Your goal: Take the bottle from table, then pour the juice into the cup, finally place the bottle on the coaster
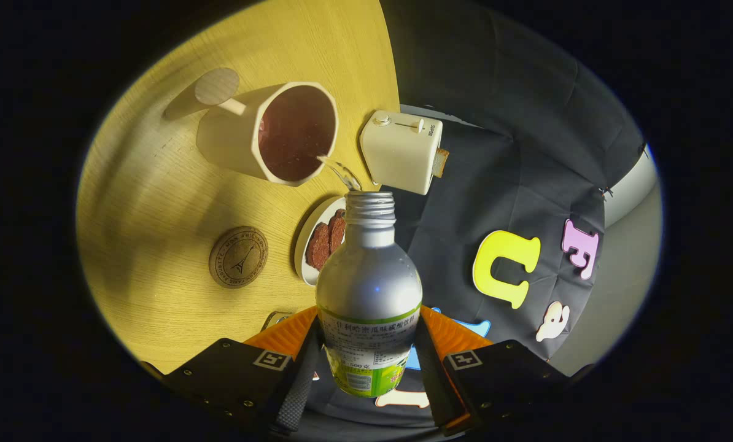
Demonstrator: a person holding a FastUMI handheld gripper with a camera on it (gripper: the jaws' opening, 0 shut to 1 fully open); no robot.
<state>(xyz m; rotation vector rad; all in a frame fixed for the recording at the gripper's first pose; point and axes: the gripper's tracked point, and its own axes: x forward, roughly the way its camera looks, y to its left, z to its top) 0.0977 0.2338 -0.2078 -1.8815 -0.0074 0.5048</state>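
My gripper pinches the bottle by its labelled lower body, one finger on each side. The bottle's long axis runs straight ahead from my fingers, open neck aimed at the cup, a thin stream arcing into it. The cup stands beyond the neck on the wooden table. The coaster lies nearer, mid-table; a plate of dark slices and a toaster sit at the table's edge.

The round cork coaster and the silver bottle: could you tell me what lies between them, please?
In the gripper view, a white plate of brown slices lies between the coaster and the bottle.
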